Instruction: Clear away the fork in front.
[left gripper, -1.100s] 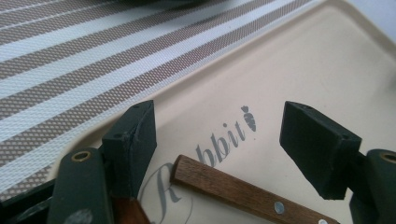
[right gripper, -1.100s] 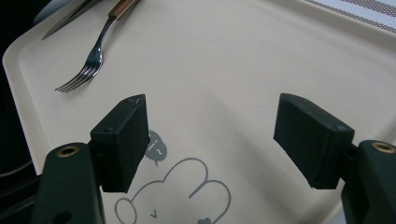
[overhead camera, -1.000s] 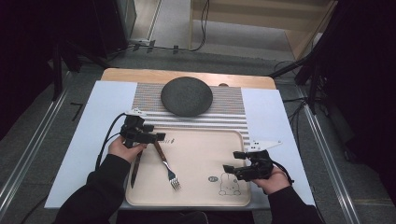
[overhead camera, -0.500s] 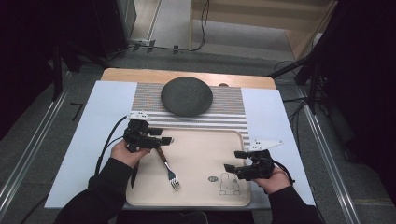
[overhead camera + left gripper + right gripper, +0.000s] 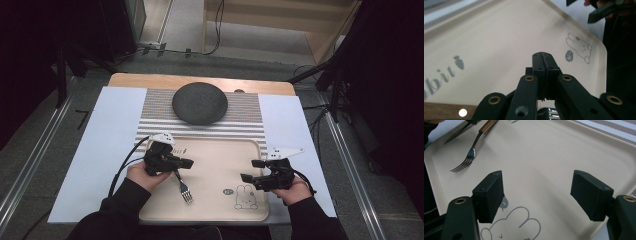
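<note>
high view: the left gripper (image 5: 187, 162) is over the near-left part of the beige tray (image 5: 220, 155), its jaws pressed together. in the left gripper view (image 5: 544, 62) the pads meet flush and nothing shows between them. a strip of wood and some bright metal sit at the bottom edge, below the jaws, but what they belong to cannot be told.

the fork (image 5: 184, 187) lies flat on the tray just near of that gripper, tines toward the near edge, handle running back under the gripper body. in the right gripper view the fork (image 5: 471, 152) shows a wooden handle, and a knife (image 5: 456, 133) lies just beside it, farther left.

judged step: taking up the fork. to do it well, the jaws would first have to part. they should then come down astride the wooden handle, well clear of the tines and of the knife, and close squarely across the handle's width so the fork does not swing. a low, level approach suits a thing lying flat on a smooth tray, where it can slide away from one pad.

far centre: a dark round plate (image 5: 200, 102) on a striped mat (image 5: 155, 117).

right: the right gripper (image 5: 251, 170) hovers over the tray's near-right part beside the rabbit drawing (image 5: 245, 197). its jaws are spread and hold nothing (image 5: 544, 195), well apart from the fork.
</note>
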`<act>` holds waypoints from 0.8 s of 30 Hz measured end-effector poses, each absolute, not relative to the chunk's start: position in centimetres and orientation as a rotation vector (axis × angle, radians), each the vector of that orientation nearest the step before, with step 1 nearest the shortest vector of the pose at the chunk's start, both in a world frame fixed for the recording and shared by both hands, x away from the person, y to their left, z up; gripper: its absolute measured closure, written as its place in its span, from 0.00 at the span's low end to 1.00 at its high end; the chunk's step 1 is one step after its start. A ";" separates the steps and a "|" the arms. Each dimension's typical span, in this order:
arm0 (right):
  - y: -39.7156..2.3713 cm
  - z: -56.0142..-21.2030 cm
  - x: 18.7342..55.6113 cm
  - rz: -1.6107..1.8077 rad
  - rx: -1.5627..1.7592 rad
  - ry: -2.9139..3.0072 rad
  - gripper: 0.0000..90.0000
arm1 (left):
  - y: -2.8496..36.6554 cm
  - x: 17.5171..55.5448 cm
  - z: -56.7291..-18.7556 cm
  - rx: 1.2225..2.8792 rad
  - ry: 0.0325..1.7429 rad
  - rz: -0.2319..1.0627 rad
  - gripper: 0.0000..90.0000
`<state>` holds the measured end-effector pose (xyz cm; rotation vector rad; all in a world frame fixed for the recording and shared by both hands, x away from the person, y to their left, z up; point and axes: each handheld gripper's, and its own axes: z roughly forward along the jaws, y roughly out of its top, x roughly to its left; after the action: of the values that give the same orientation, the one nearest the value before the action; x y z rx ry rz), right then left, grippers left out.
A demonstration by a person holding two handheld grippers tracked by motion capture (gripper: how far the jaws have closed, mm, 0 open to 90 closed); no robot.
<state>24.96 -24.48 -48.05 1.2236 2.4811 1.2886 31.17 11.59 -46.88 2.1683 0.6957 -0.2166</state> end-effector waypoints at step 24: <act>-23.6 -48.0 26.1 1.288 1.175 2.516 0.28 | 14.1 31.7 -49.7 2.311 0.807 -0.234 1.00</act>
<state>26.13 -23.56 -47.98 1.1755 2.5158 1.2883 31.67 14.14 -49.66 2.3107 0.8069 -0.2338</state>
